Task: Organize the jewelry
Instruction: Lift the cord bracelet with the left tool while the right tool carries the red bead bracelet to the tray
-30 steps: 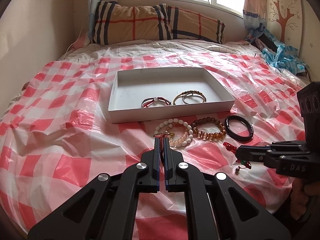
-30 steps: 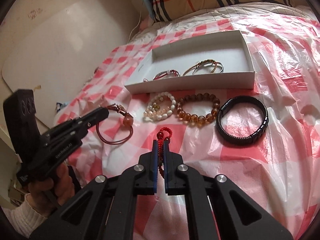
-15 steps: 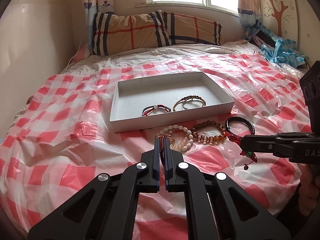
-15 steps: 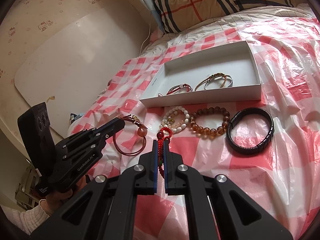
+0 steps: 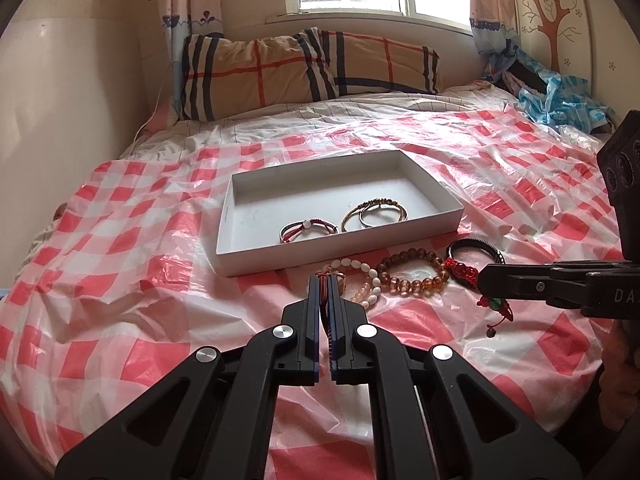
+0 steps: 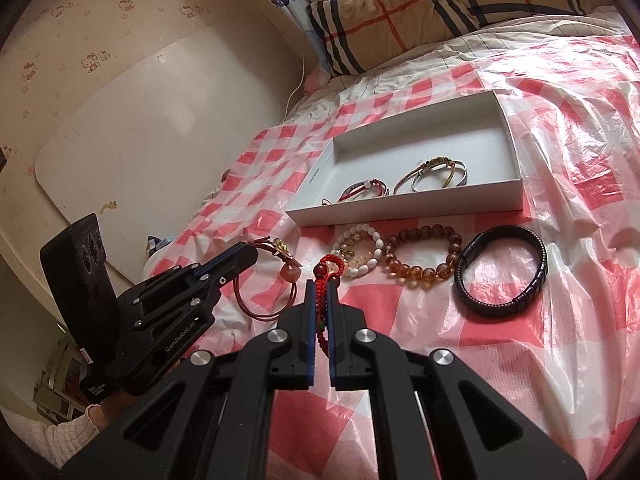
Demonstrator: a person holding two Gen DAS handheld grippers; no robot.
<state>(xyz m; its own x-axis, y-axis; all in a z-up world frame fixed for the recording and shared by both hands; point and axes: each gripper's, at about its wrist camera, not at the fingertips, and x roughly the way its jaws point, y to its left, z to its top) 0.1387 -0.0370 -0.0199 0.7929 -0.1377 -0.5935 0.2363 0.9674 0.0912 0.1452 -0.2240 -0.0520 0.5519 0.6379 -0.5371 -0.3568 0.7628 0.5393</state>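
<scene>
Jewelry count. The white tray (image 5: 256, 258) on the bed's red-checked plastic cover (image 5: 120, 304) contains three pieces: one red cord bracelet with a white bead (image 5: 307, 229) and two overlapping metal bangles (image 5: 374, 214). Three bracelets lie on the cover just in front of the tray's near wall: one white bead bracelet (image 6: 362, 254), one amber bead bracelet (image 6: 424, 256) touching its side, and one black braided bracelet (image 6: 502, 272) near the amber one.

Two further pieces are held off the cover.

Left gripper (image 5: 325, 280): jaws closed to a narrow gap on a thin red cord bracelet with a pink stone (image 6: 276, 284). In the right wrist view its loop hangs from the jaw tips, beside the white bead bracelet.

Right gripper (image 6: 320, 286): jaws closed on a red knotted cord bracelet (image 6: 330, 268). Its beaded loop projects past the tips; in the left wrist view its green-beaded tail dangles below the jaws.

Both grippers are positioned on the near side of the tray.
</scene>
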